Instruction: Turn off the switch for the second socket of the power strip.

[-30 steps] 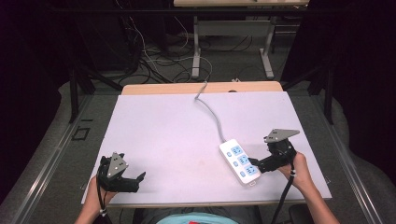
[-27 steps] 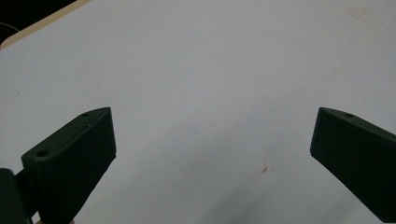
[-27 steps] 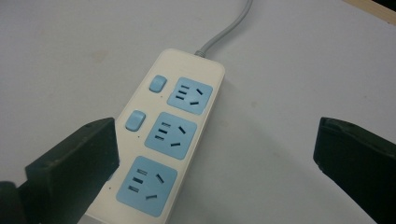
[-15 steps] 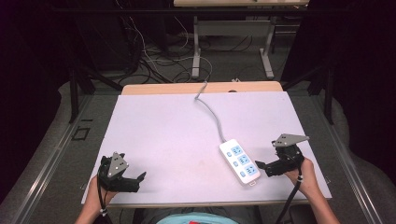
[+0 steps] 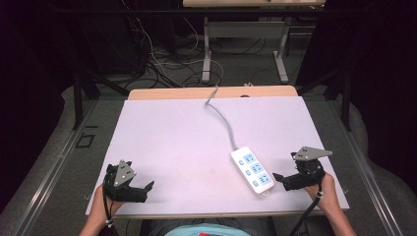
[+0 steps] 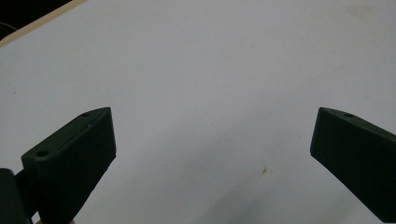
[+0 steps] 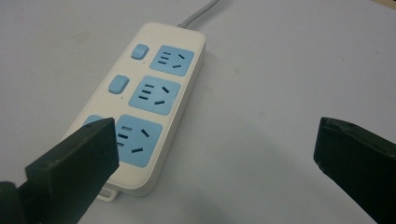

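A white power strip (image 5: 252, 169) with three blue sockets lies on the white table top (image 5: 187, 142) at the front right. Its grey cable (image 5: 222, 118) runs to the table's far edge. My right gripper (image 5: 278, 179) is open, just right of the strip's near end, jaws pointing left at it. In the right gripper view the power strip (image 7: 149, 98) lies ahead and left of my right gripper (image 7: 215, 154), whose left jaw overlaps the strip's near corner. My left gripper (image 5: 146, 191) is open at the front left. In the left gripper view my left gripper (image 6: 212, 154) spans bare table.
Beyond the white top a wooden table edge (image 5: 211, 92) shows. Farther back the floor carries tangled cables (image 5: 162, 59) and a metal table frame (image 5: 243, 44). Dark surroundings flank both sides. Bare white surface spreads between my two grippers.
My right gripper has drawn back from the power strip, moving right and toward the table's front edge. The left gripper and the strip have stayed where they were.
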